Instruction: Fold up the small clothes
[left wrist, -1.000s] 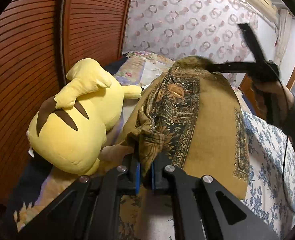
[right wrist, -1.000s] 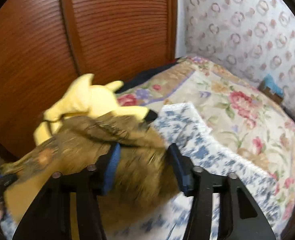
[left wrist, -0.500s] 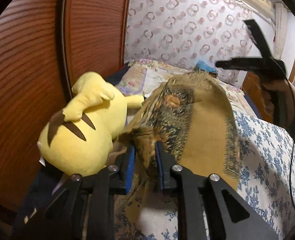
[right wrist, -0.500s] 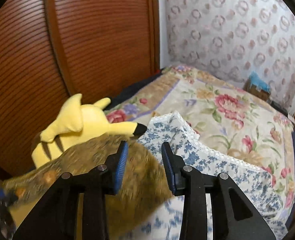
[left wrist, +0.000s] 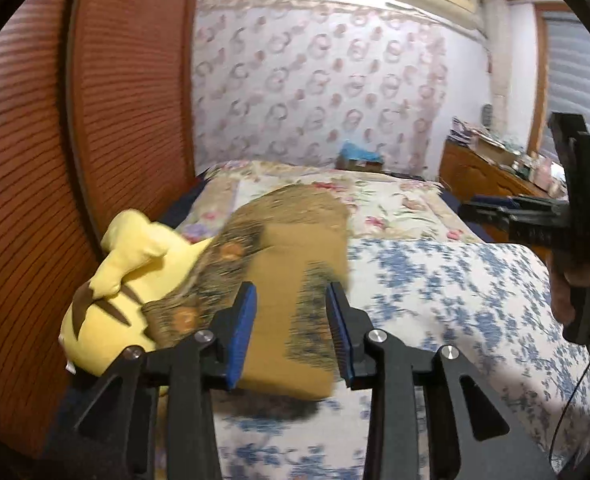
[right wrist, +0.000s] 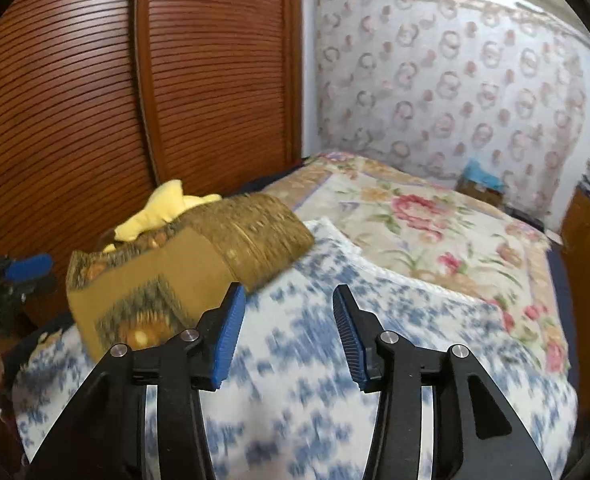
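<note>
A mustard-brown patterned cloth (left wrist: pixel 287 264) lies folded over on the blue-flowered bed cover, its left side resting against a yellow plush toy (left wrist: pixel 119 280). My left gripper (left wrist: pixel 291 300) is open and empty, its fingers either side of the cloth's near part and just above it. My right gripper (right wrist: pixel 287 300) is open and empty over the blue-flowered cover, to the right of the cloth (right wrist: pixel 183 264). The right gripper also shows at the right edge of the left wrist view (left wrist: pixel 555 216).
The bed has a blue-flowered cover (right wrist: pixel 335 360) near me and a floral quilt (right wrist: pixel 435 224) beyond. A slatted wooden wardrobe (right wrist: pixel 95 100) stands at the left. A wooden dresser (left wrist: pixel 495 176) with clutter is at the right.
Both grippers have let go of the cloth and opened. The cloth has dropped onto the bed in a folded shape. Both grippers have pulled back and up.
</note>
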Demonstrator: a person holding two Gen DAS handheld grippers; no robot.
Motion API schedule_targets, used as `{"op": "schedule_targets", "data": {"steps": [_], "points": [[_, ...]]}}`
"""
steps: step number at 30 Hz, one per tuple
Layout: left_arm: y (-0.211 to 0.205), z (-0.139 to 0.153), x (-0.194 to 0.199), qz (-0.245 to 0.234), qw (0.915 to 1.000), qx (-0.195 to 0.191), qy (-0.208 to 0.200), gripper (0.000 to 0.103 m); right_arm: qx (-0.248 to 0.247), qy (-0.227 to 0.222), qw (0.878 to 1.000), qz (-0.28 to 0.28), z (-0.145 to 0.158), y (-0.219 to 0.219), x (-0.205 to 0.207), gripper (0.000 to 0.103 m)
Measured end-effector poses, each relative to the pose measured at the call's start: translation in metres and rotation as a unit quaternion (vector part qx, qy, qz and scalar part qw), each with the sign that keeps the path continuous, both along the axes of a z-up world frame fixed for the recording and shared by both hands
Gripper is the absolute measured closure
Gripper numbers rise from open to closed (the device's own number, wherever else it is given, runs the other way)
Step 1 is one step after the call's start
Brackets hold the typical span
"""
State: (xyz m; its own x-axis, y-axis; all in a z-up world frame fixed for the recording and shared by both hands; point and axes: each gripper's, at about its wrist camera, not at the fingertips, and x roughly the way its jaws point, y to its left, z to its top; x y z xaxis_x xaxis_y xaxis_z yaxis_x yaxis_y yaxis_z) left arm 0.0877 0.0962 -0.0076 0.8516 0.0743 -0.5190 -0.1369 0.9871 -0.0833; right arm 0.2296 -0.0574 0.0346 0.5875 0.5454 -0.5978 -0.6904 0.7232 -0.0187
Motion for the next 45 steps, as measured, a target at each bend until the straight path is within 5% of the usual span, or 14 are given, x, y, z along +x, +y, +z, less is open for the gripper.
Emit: {"op": "schedule_targets", "data": {"steps": [12, 28, 45], "points": [[-0.090, 0.027, -0.002, -0.058, 0.9976, 0.028, -0.024, 0.068, 0.031, -0.028, 0.994, -0.101, 0.003, -0.113, -0.079, 0.029], [-0.137, 0.056, -0.040, -0.074, 0.9949, 0.038, -0.057, 0.067, 0.094, -0.091, 0.976, -0.176, 0.040, -0.178, -0.160, 0.029], [-0.139, 0.055, -0.044, -0.063, 0.9954, 0.036, -0.062, 0.066, 0.097, -0.091, 0.971, -0.197, 0.032, -0.185, -0.168, 0.029]]}}
